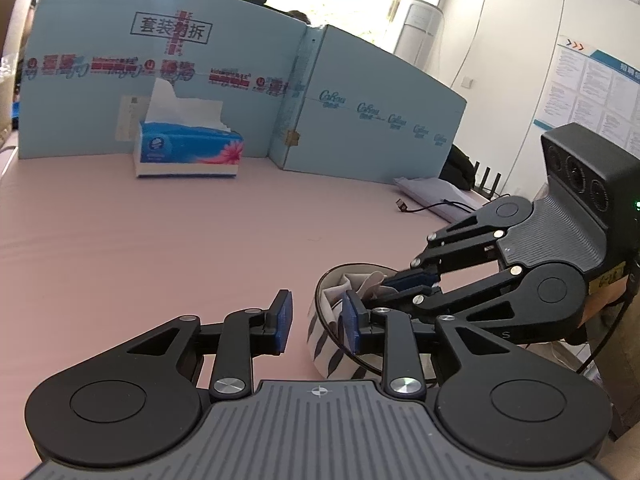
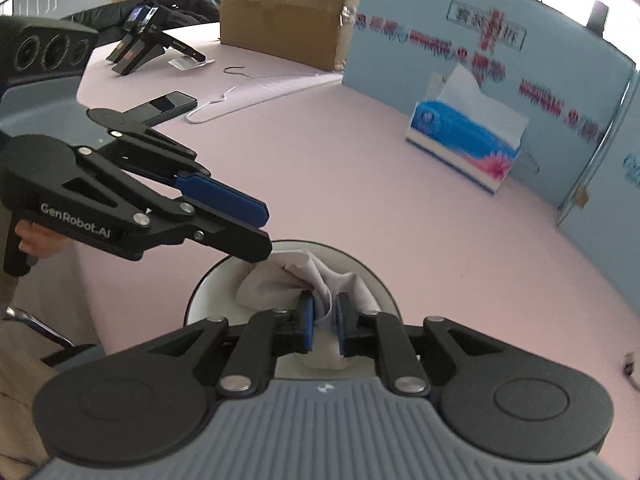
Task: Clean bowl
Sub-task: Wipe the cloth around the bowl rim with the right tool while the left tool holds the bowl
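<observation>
In the left wrist view the pink bench (image 1: 120,240) fills the left and middle of the frame. A blue tissue box (image 1: 188,152) stands at upper left, just in front of a pale blue cardboard screen (image 1: 100,80). At lower centre the left tongs (image 1: 316,318) are spread, with one pad outside the striped wall of the bowl (image 1: 324,352) and the other inside it, and a strip of bench shows between the outer pad and the wall. The bowl sits on the bench right of centre and holds a crumpled tissue (image 1: 360,280). From the right edge the right tongs (image 1: 396,286) reach down into the bowl onto that tissue. In the right wrist view a hand (image 2: 36,240) at the far left grips the handle of the left tongs (image 2: 262,230), whose lower finger meets the bowl's rim (image 2: 208,280) while the upper finger stands clear above it. Behind them, at upper left, a dark phone (image 2: 168,106) and a white hanger (image 2: 224,100) lie on the bench near a brown cardboard box (image 2: 280,12). At lower centre the right tongs (image 2: 324,320) are slightly parted inside the bowl, with a fold of the tissue (image 2: 280,276) standing in the gap between the pads. At upper right the tissue box (image 2: 460,148), blurred, stands well apart from the bowl.
</observation>
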Motion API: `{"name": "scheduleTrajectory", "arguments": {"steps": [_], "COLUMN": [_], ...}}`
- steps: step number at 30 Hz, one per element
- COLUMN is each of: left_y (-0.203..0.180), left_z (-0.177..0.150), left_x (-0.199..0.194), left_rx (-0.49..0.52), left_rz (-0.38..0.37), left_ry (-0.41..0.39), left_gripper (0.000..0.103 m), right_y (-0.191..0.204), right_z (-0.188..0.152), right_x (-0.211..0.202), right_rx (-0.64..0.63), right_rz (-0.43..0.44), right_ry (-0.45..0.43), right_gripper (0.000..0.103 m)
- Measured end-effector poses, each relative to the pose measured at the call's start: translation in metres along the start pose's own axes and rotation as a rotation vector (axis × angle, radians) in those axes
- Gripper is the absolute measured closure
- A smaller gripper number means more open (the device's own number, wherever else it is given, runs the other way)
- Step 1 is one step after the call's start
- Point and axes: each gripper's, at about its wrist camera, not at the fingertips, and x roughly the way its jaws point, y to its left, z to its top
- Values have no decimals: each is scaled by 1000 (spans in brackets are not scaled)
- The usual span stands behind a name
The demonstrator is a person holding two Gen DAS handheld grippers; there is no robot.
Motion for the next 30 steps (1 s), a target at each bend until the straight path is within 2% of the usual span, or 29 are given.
{"name": "scheduleTrajectory", "arguments": {"steps": [2,7,10,12,15,24,30], "left_y": [-1,-1,-1,-1,-1,2,1], "left_z": [0,0,-1,-1,-2,-2,-2], "left_x": [0,0,-2,-3,-4,-5,-4], "left_rx": [1,5,8,12,15,19,31], "left_rz": [-3,-9,-9,-12,-15,-19,-20], "left_ry": [-2,-4,-7,-9,-12,-17,-15], "left_gripper": [68,66,63,63,63,62,62], "right_y": [1,2,0,-3,-11,-21,-20], "right_z": [0,2,3,2,2,1,-2], "right_x": [0,11,19,24,26,25,18], "right_rx": [-22,-42,-35,-20,28,129,178], "right_rz": [-24,-3,2,-7,23,126,176], "right_ry": [-12,2,31,58,74,141,147], "right_gripper": [68,69,80,91,96,96,95]}}
